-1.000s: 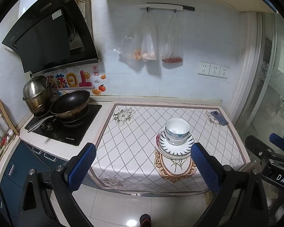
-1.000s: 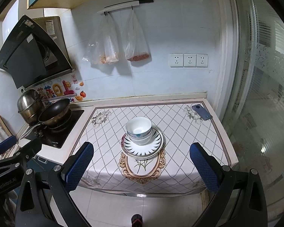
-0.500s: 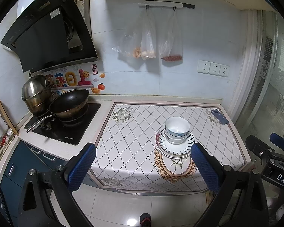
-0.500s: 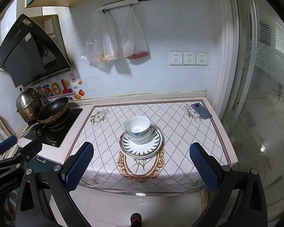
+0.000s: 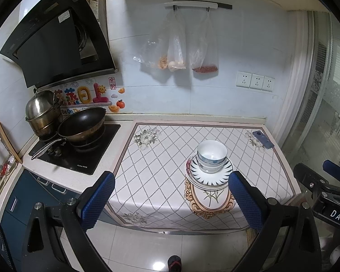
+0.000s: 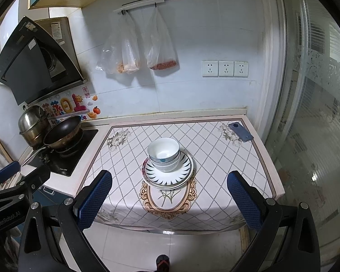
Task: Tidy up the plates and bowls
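Note:
Stacked white bowls (image 5: 212, 158) (image 6: 164, 154) sit on a stack of plates (image 5: 213, 179) (image 6: 170, 176), the top one with dark ray marks, on the patterned counter cloth (image 5: 161, 158) (image 6: 215, 163). My left gripper (image 5: 172, 199) is open and empty, held in front of the counter edge, well short of the stack. My right gripper (image 6: 170, 201) is open and empty, also in front of the counter, with the stack centred between its fingers farther off.
A stove (image 5: 79, 147) with a black wok (image 5: 82, 122) and steel pots (image 5: 42, 113) stands left. A blue phone (image 5: 263, 138) (image 6: 240, 131) lies at the counter's back right. Plastic bags (image 5: 181, 45) hang on the wall. A glass door (image 6: 317, 136) is right.
Both grippers have drifted slightly; the view of the counter shifts a little. The dishes have not moved and both grippers stay open.

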Demonstrator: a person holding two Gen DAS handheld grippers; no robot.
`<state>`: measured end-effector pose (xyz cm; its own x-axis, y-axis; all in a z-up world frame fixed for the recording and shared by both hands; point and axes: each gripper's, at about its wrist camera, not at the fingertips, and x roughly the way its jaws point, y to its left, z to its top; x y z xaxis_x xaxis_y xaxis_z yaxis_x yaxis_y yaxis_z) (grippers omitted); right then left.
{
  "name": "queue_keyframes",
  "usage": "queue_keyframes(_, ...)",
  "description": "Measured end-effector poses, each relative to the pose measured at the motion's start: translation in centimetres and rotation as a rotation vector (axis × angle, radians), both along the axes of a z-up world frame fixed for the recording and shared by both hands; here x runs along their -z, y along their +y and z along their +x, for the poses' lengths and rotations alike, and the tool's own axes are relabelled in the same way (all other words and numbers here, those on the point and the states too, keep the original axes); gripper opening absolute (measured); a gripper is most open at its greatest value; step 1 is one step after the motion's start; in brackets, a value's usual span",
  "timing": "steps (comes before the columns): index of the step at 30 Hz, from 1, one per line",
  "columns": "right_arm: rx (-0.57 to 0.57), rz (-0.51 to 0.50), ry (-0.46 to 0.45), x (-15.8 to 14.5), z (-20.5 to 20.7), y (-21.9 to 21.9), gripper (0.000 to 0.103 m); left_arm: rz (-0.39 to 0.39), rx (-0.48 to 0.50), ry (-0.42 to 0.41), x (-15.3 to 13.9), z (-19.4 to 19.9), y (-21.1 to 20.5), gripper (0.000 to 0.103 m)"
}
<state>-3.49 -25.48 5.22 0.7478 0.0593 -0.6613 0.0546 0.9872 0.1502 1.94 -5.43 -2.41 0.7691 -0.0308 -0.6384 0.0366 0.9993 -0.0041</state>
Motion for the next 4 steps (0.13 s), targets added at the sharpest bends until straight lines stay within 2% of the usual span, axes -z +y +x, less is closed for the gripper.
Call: queue_keyframes(4,-0.003,0.0,0.004,0.1,0.08,0.07,0.103,0.002,0.0,0.0,0.14,0.32,0.09,0.103)
